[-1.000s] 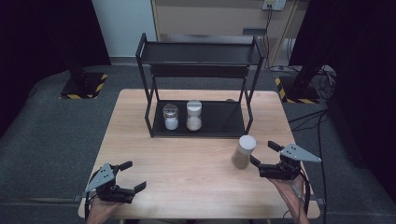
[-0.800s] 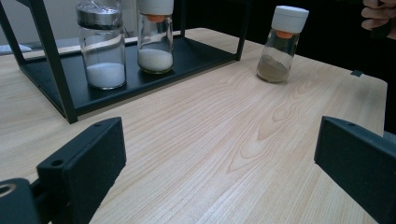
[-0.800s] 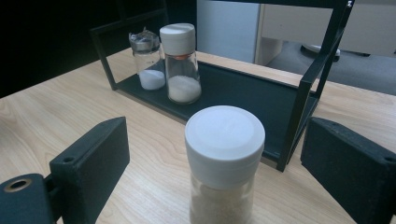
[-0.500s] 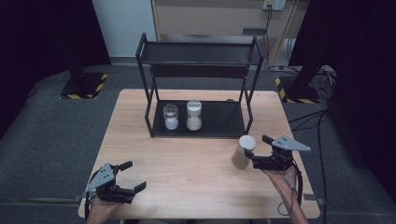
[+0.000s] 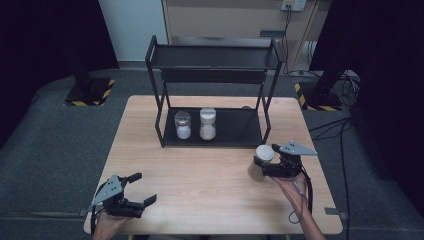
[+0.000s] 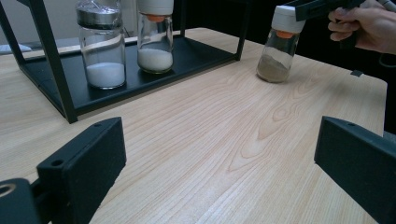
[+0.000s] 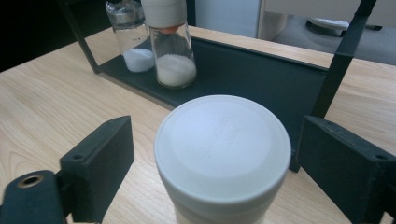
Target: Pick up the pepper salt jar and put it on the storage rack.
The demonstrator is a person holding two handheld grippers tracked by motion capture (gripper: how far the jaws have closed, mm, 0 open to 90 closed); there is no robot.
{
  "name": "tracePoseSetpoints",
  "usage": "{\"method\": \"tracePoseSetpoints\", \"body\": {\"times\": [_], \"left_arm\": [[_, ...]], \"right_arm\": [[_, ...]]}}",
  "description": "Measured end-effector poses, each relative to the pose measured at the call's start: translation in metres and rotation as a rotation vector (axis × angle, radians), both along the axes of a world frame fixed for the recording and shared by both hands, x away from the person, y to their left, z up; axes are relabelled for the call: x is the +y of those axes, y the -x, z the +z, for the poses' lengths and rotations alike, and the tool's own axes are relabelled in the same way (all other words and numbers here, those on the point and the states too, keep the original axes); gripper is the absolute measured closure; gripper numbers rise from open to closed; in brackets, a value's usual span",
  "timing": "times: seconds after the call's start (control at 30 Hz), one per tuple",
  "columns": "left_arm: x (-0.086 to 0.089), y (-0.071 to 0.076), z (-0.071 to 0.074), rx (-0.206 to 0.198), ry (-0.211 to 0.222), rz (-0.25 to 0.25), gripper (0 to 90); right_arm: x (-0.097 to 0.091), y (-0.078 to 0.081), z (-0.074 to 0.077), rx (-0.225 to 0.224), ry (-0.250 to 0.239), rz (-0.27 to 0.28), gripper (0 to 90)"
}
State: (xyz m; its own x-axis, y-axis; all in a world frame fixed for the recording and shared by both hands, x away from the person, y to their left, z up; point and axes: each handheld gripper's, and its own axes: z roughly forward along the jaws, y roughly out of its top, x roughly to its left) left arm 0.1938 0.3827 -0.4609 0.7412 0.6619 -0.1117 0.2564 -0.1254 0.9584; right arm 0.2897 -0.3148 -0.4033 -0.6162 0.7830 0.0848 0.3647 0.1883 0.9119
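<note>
One jar (image 5: 260,161) | upright, cap up | right gripper (image 5: 261,165) spread around cap, closing, gaps remain

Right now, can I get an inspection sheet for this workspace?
Surface: wooden table, bare around the rack.
Job's things: white-capped jar upright on the table; two jars on the black rack, lower shelf.
Clutter: nothing seen.
Grippers: right gripper has just been closing, jaws either side of the jar cap, gaps showing; left gripper open, nothing between its jaws.
Cables: cable trailing from right gripper.
Surroundings: dark floor, hazard-striped bases.
</note>
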Motion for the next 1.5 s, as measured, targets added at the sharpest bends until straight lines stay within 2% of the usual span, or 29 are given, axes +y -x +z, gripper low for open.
{"method": "tracePoseSetpoints", "body": {"times": [0.13,0.3,0.4,0.57,0.77,1.07,1.5], "left_arm": [[0.0,0.0,0.0,0.0,0.0,0.0,1.0],[0.0,0.0,0.0,-0.001,0.001,0.0,1.0],[0.0,0.0,0.0,0.0,0.002,0.0,1.0],[0.0,0.0,0.0,0.0,0.002,0.0,1.0],[0.0,0.0,0.0,0.001,0.002,0.0,0.9],[0.0,0.0,0.0,-0.001,0.002,0.0,1.0],[0.0,0.0,0.0,0.0,0.002,0.001,1.0]], "right_arm": [[0.003,-0.004,-0.005,0.008,0.004,-0.001,17.6],[0.004,-0.003,-0.013,-0.01,0.004,-0.002,32.5],[0.008,0.0,-0.015,-0.027,0.005,-0.019,33.2],[0.013,0.0,-0.012,-0.025,0.014,-0.031,33.4],[0.018,-0.004,-0.002,-0.03,0.008,-0.008,33.5],[0.035,-0.016,0.017,-0.033,0.027,0.025,33.5],[0.057,-0.035,0.04,-0.045,0.044,0.039,33.5]]}}
